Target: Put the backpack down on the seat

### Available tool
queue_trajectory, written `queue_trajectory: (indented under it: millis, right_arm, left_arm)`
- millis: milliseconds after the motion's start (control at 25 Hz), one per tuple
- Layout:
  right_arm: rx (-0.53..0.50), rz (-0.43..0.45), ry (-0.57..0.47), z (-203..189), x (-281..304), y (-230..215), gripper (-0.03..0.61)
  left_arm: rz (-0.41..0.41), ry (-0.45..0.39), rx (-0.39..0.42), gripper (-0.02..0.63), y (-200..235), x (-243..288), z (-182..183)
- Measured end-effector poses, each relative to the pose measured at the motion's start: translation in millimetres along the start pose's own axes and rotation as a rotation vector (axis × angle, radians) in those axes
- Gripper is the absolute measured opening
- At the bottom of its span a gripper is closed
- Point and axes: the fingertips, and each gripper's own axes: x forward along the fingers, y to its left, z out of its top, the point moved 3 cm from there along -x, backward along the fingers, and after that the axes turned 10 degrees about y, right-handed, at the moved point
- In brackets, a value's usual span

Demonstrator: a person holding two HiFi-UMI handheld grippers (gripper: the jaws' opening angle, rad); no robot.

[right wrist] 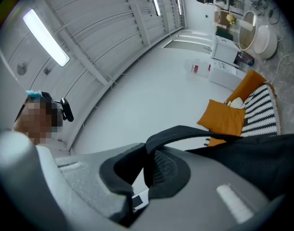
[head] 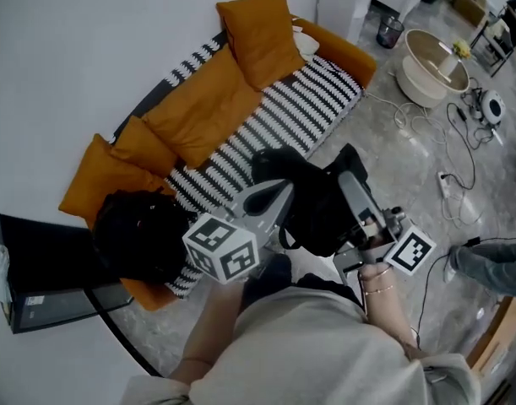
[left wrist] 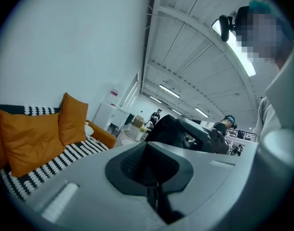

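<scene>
Sofa (head: 352,55): striped seat (head: 300,112), orange cushions (head: 258,32), white wall (head: 89,40); L hand-held gripper (left wrist: 155,177), R hand-held gripper (right wrist: 147,170) pinching backpack (head: 312,201).

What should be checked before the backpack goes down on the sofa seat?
1. Right gripper shut on the backpack strap: ok.
2. Left gripper jaws together, but grip on the backpack: cannot tell.
3. Bare stretch of striped seat beyond the backpack: ok.
4. Second black bag sits at the seat's other end, apart from that stretch: ok.
5. Backpack fully over the seat rather than its front edge: cannot tell.
</scene>
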Motion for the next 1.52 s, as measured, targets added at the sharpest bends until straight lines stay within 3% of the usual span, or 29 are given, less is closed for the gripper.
queue_trajectory:
  millis: [400,640,840,1040,1240,1520]
  right_arm:
    - [-0.025,-0.013,0.015,17.2,122.0,-47.9,0.023]
    - [-0.015,-0.033,0.024,29.0,143.3,-66.4,0.023]
    - [-0.017,-0.048,0.109,27.2,173.4,-89.9,0.023]
    - [0.032,-0.057,0.133,65.7,210.7,-130.6,0.023]
    - [0.017,-0.03,0.142,69.1,209.7,-144.1,0.023]
    - [0.026,-0.074,0.182,143.8,277.1,-217.5,0.023]
  left_arm:
    - [-0.033,-0.013,0.007,0.006,112.4,14.3,51.4]
    - [-0.028,-0.02,-0.054,0.006,146.2,23.9,56.7]
    - [-0.02,-0.018,-0.088,0.006,169.6,41.3,62.3]
    - [0.014,-0.032,-0.101,0.006,204.7,66.9,97.6]
    - [0.053,-0.063,-0.089,0.006,219.3,72.2,92.6]
    - [0.07,-0.077,-0.144,0.006,288.0,134.0,155.2]
